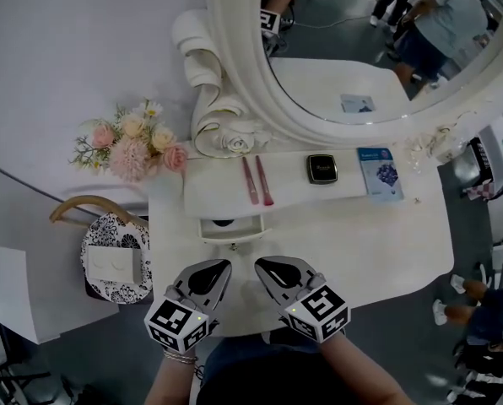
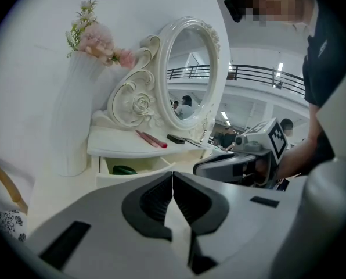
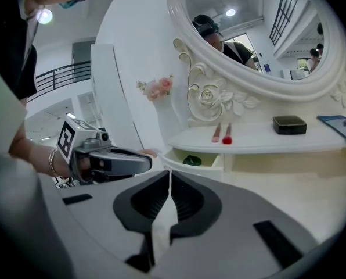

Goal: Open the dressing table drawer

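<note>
Nearest the person, over the near edge of the white dressing table (image 1: 378, 243), left gripper (image 1: 224, 265) and right gripper (image 1: 262, 265) sit side by side, close but apart. Both have jaws closed pad to pad, nothing between them. Just beyond their tips, not touching, the small drawer (image 1: 232, 229) is pulled out from under the left end of the raised shelf (image 1: 285, 194); a dark green item (image 2: 124, 170) lies inside. On the shelf, left to right: two red-pink sticks (image 1: 256, 180), a black case (image 1: 321, 169), a blue booklet (image 1: 379, 173). Behind that, an oval mirror (image 1: 235, 74) in an ornate white frame. Far left, a pink flower bouquet (image 1: 133, 146); near left, a patterned basket (image 1: 116, 260).
</note>
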{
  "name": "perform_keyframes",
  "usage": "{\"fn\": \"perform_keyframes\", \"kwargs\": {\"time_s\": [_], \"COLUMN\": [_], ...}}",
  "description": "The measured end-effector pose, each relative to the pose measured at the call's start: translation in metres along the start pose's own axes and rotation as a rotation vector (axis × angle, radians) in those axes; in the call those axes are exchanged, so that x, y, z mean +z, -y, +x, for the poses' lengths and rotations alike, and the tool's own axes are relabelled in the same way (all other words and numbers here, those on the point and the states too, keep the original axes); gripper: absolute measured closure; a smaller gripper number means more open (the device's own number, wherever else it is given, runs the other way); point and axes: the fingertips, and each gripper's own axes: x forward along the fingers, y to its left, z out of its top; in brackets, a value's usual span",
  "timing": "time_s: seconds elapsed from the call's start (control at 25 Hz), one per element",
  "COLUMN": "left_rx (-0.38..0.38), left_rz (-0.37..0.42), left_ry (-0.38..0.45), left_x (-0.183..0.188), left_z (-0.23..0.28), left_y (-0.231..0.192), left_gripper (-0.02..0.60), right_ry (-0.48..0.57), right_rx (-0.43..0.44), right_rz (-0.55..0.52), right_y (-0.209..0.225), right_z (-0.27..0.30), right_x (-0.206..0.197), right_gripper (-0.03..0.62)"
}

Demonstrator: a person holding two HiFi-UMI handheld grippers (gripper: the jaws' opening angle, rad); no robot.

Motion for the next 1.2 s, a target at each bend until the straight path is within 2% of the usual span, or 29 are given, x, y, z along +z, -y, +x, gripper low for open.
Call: {"fn": "perform_keyframes", "kwargs": {"time_s": [0.32,0.92,1.2], "left_rx": [0.031,0.051,0.054], "left_rz": [0.01,0.051,0.075], "left_ry": [0.015,0.066,0.087], "left_x": [0.013,0.053,0.073], "left_z": [-0.002,0.007,0.009], "left_y": [0.017,0.039,0.048], "left_gripper": [0.563,0.563,0.563], "right_ry": [0.064,0.118,0.165], "right_rx": [0.064,0.096,0.07], "right_rz": [-0.002,-0.056,-0.106], "right_y": [0.001,0.017,0.031], "right_z": [-0.027,-0.074,-0.099], "right_x": [0.022,0.057,0.084], "right_gripper": [0.574,0.576,0.576]}}
